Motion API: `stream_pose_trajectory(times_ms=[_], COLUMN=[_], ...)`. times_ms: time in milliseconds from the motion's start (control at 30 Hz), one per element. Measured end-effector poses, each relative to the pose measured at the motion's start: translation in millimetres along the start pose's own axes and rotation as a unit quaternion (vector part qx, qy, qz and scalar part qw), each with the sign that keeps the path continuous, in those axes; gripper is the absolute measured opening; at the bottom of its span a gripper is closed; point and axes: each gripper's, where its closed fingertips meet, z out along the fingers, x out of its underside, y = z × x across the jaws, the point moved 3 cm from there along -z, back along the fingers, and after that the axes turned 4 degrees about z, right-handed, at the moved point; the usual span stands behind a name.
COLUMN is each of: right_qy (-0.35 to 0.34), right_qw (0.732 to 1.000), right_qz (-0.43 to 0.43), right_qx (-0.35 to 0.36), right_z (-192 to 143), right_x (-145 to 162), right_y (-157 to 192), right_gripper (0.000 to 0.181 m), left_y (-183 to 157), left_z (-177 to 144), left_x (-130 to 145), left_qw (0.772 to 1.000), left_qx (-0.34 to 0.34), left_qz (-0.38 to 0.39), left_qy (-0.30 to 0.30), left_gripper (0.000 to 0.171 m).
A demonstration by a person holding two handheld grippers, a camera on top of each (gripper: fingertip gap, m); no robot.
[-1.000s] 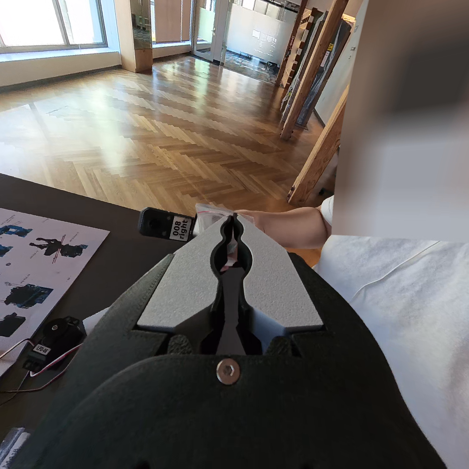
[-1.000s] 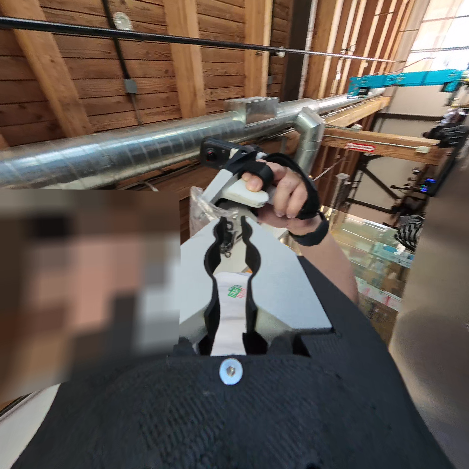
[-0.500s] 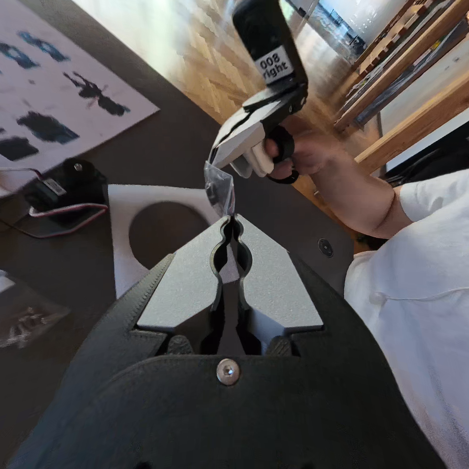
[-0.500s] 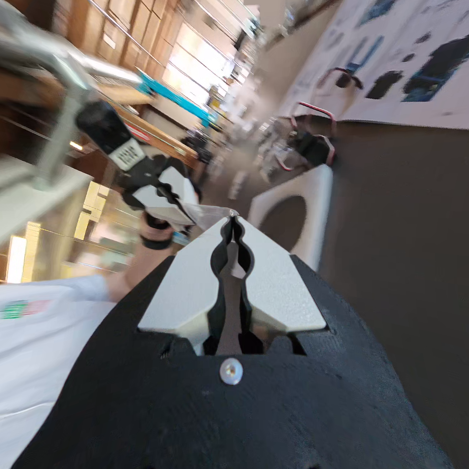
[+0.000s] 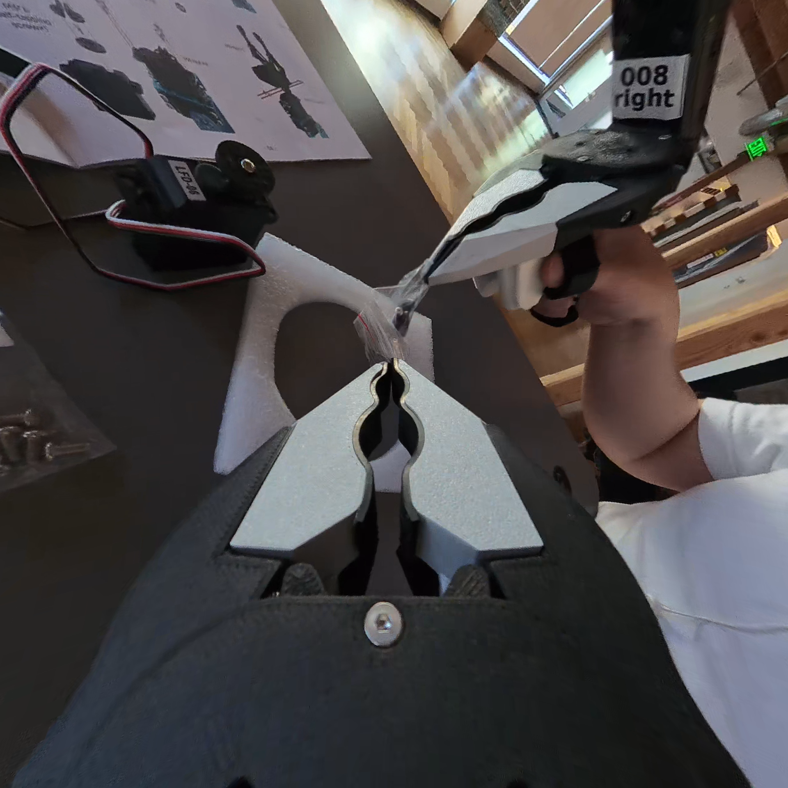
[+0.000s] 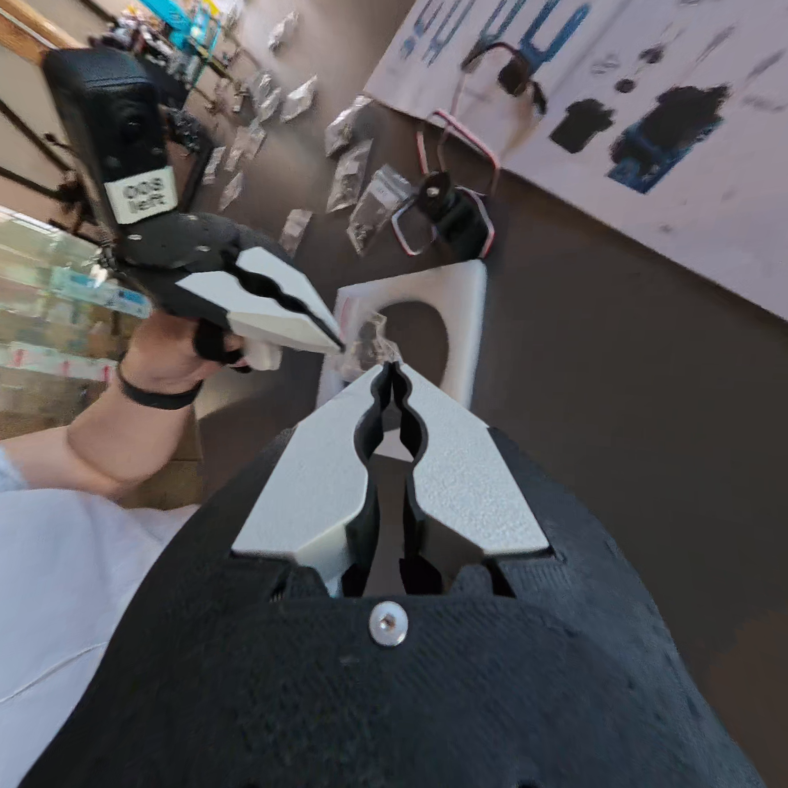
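Observation:
A small clear plastic bag (image 5: 381, 330) with a red strip and a dark small part inside hangs between both grippers, above a white foam piece (image 5: 264, 366) with a round hole. My left gripper (image 5: 391, 363) is shut on one edge of the bag. My right gripper (image 6: 390, 364) is shut on another edge of the bag (image 6: 369, 345). In the left wrist view the right gripper (image 5: 430, 273) comes in from the upper right, held by a hand. In the right wrist view the left gripper (image 6: 339, 343) comes in from the left.
A black servo motor (image 5: 192, 213) with red, white and black wires lies beside the foam on the dark table (image 5: 106, 383). A printed sheet (image 5: 170, 64) lies behind it. A bag of screws (image 5: 25, 439) lies at left. Several small parts bags (image 6: 354, 192) lie farther back. There is about 5 cm between the tips of the two grippers. About 9 cm separates my left fingertips from the black servo motor (image 5: 192, 213).
Both grippers have swung down from facing the room to facing the table. They hold the bag low over the foam piece, and the bag is pulled between them.

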Motion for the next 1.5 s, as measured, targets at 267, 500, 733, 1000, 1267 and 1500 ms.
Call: stream_pose_trajectory(times_ms=[267, 500, 733, 1000, 1267, 1500], right_qy=[0.018, 0.033, 0.053, 0.041, 0.014, 0.023], right_qw=[0.999, 0.998, 0.994, 0.997, 0.993, 0.992], right_qz=[-0.013, -0.03, -0.059, -0.066, -0.118, -0.118], right_qx=[0.044, 0.054, 0.075, 0.025, 0.014, 0.044], right_z=[-4.2, -4.3, -3.4, -2.5, -8.0, -7.6], right_x=[2.6, 0.0, 3.8, 19.5, 17.4, 8.7], right_y=[-10.3, -9.8, -26.3, -31.1, -3.1, -5.8], right_gripper=[0.0, 0.0, 0.0, 0.021, 0.0, 0.0], left_y=[-0.5, -0.2, 1.9, 0.8, -1.3, 0.9], left_z=[13.8, 18.6, 20.9, 24.6, 23.6, 26.4], left_x=[8.1, 5.7, 7.5, 7.2, 4.7, 0.4], left_qw=[0.999, 1.0, 1.0, 0.998, 0.998, 0.997], left_qx=[-0.025, -0.02, -0.02, -0.041, -0.039, -0.049], left_qz=[0.012, 0.002, -0.004, 0.026, 0.023, 0.031], left_qy=[0.026, 0.014, 0.015, 0.03, 0.034, 0.044], left_gripper=[0.0, 0.0, 0.0, 0.0, 0.0, 0.0])
